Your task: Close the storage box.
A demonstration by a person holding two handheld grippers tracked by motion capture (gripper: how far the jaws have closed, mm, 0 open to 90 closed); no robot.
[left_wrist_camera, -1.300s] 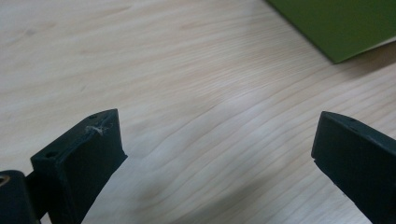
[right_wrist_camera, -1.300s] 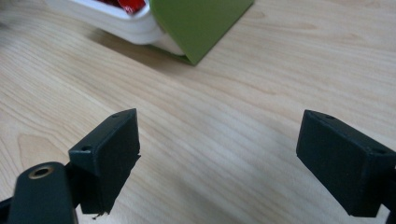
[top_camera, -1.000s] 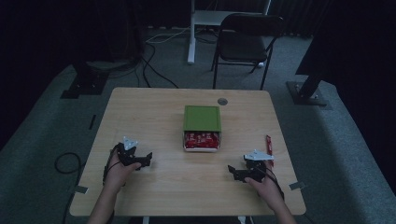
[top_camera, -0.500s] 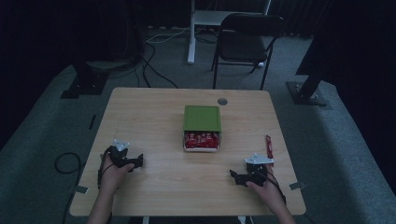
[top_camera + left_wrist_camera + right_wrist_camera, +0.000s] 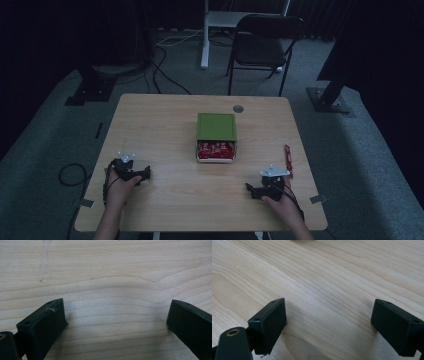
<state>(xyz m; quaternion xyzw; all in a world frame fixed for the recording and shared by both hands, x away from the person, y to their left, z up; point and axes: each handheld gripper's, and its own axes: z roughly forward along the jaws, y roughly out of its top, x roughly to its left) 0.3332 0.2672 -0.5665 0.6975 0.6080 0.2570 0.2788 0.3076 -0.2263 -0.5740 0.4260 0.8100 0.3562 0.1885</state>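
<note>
The box (image 5: 216, 137) at mid-desk (image 5: 165, 125) is half hidden by its green lid. Both the left tool (image 5: 144, 174) and right tool (image 5: 250, 190), jaws spread and empty, have been drawn back nearer the desk's front edge.

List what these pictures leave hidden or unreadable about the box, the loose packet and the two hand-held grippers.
- Box, high view: the green lid covers most of it; the count of red packets is hidden.
- Loose red packet, high view: too small and dim to read.
- Left hand-held gripper and right hand-held gripper, high view: jaws too small to judge; each gripper view shows them apart over bare table.
</note>
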